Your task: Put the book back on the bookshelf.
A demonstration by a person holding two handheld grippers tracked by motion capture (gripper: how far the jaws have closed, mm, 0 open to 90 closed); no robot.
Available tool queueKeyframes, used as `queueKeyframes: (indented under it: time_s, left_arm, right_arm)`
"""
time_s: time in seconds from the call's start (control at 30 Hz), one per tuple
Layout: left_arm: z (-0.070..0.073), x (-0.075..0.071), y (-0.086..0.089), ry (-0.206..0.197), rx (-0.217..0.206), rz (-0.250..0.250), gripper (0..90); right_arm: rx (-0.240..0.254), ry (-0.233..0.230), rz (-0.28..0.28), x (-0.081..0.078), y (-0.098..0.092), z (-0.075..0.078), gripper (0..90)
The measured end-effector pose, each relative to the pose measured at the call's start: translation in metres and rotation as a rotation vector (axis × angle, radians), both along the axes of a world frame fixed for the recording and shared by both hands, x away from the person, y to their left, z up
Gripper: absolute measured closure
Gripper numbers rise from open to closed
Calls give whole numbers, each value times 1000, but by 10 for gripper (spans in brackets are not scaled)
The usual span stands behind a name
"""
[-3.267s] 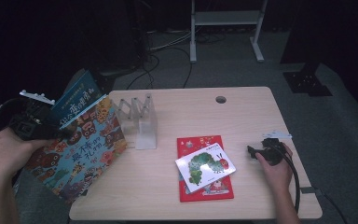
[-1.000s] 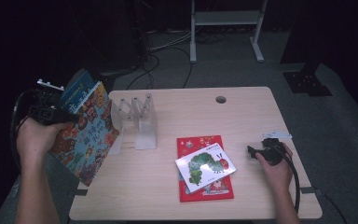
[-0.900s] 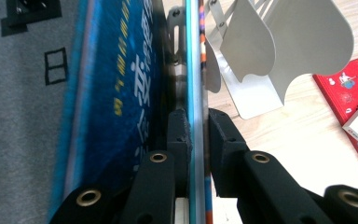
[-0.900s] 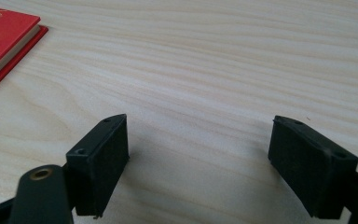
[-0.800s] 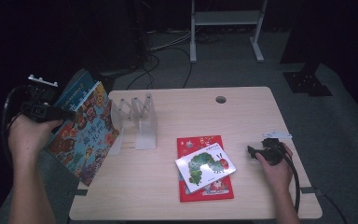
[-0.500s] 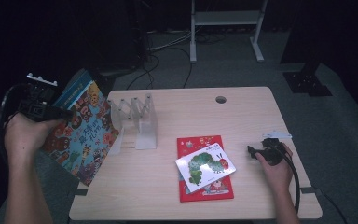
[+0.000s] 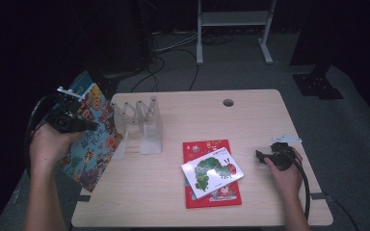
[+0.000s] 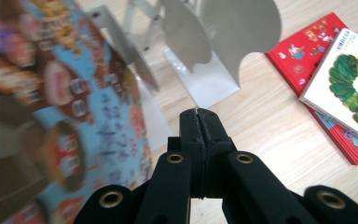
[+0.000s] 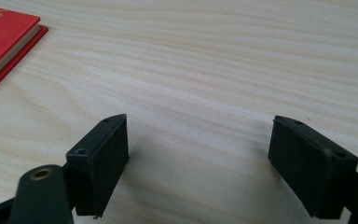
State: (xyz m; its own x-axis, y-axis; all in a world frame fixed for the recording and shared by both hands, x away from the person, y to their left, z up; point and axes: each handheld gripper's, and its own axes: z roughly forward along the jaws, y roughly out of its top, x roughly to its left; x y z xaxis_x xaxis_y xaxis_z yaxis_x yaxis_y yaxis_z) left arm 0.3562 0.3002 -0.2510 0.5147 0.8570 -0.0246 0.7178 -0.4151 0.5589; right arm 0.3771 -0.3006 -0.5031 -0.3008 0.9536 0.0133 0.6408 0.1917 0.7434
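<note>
Your left tool (image 8: 200,122) has just pressed its jaws together with nothing between them. Beside it the large picture book (image 7: 92,137) leans on the clear rack (image 7: 142,126) at the worktop's (image 7: 250,115) left edge. Your right tool (image 9: 198,163) rests spread on bare wood.

Right of the metal book rack (image 7: 142,122) the tabletop (image 7: 250,120) lay free up to the stacked books (image 7: 212,173); left of the rack, the picture book (image 7: 91,139) blocked passage.
</note>
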Motion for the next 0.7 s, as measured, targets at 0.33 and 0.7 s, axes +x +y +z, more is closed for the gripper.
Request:
queueKeyframes:
  time_s: [0.33,0.7]
  left_arm:
    - [-29,-1,-33,-3,8,-115,730]
    - [-66,-4,-61,-17,-1,-211,532]
  right_arm:
    - [2,-1,1,-1,0,0,205]
    - [2,26,32,-8,6,5,302]
